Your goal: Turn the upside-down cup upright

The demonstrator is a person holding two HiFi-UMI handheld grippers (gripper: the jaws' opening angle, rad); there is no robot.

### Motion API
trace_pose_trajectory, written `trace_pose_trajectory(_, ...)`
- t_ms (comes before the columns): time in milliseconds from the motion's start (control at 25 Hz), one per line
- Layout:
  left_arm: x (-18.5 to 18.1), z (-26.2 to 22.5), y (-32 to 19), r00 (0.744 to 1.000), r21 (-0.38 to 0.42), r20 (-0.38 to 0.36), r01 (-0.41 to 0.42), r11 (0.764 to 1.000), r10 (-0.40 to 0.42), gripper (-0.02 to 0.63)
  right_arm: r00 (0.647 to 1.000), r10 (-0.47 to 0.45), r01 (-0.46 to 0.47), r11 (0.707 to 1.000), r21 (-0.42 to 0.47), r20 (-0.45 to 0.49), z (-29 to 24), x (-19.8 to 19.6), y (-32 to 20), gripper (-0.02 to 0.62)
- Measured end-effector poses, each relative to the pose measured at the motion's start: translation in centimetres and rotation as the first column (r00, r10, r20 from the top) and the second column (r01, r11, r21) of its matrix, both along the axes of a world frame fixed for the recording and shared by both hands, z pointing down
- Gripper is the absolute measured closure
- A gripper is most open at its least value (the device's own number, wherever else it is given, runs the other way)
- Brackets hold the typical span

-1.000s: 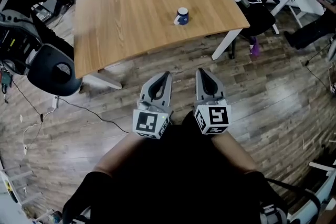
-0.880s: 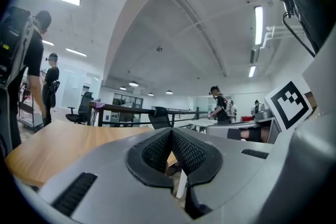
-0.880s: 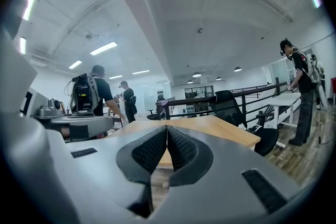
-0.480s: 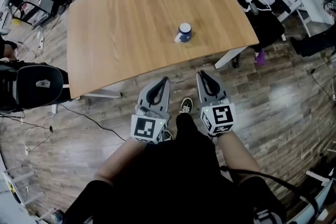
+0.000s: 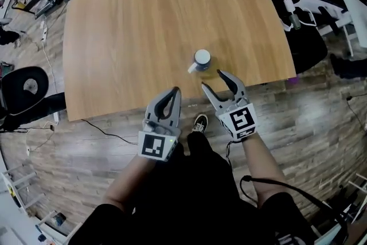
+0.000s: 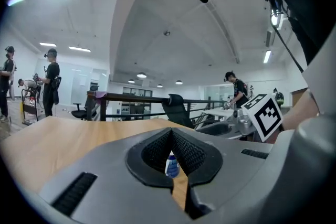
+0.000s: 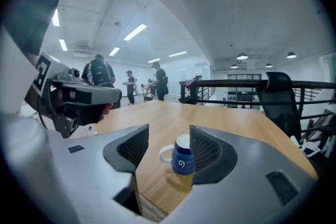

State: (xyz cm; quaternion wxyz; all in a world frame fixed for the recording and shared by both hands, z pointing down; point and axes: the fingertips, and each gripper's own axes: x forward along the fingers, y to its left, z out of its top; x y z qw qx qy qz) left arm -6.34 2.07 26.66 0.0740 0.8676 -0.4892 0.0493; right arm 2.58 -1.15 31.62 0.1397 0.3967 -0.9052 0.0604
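The left gripper point(image 5: 175, 90) and the right gripper point(image 5: 213, 80) are grey plastic, with curved fingers point(image 5: 229, 83) and black ribbed pads point(image 7: 206, 148). Each has a white cube point(image 5: 156, 146) with black square markers. The person wears black short-sleeved clothes point(image 5: 195, 192) and a black shoe point(image 5: 200, 121); a thin black cable point(image 5: 269, 185) runs beside the right arm.

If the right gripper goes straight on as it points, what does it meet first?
Most likely the blue cup on the table: it sits framed dead ahead of the right gripper, whose jaws have just been opening with nothing between them yet. Exact gap unclear.
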Motion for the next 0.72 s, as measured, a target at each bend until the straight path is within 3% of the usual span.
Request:
trace_pose_trajectory(160, -0.4, 3.1, -3.2, 1.000, -0.033, 0.001, 0.005, 0.999, -0.005, 0.611, 0.988, -0.156, 0.156, 0.988, -0.019, 0.005, 3.5, 0.0, -4.3, 0.359)
trace_pose_trajectory(480, -1.1, 9.6, -7.7, 0.998, -0.106, 0.025, -0.057, 0.993, 0.060, 0.611, 0.969, -0.240, 0.246, 0.965, -0.092, 0.062, 8.4, -2.8, -9.6, 0.281)
trace_pose_trajectory(720, -1.2, 12.9, -8.6, 0.998, -0.130, -0.007, -0.063, 0.990, 0.063, 0.611, 0.916, -0.382, 0.393, 0.917, -0.074, 0.124, 9.3, -2.6, -10.4, 0.278)
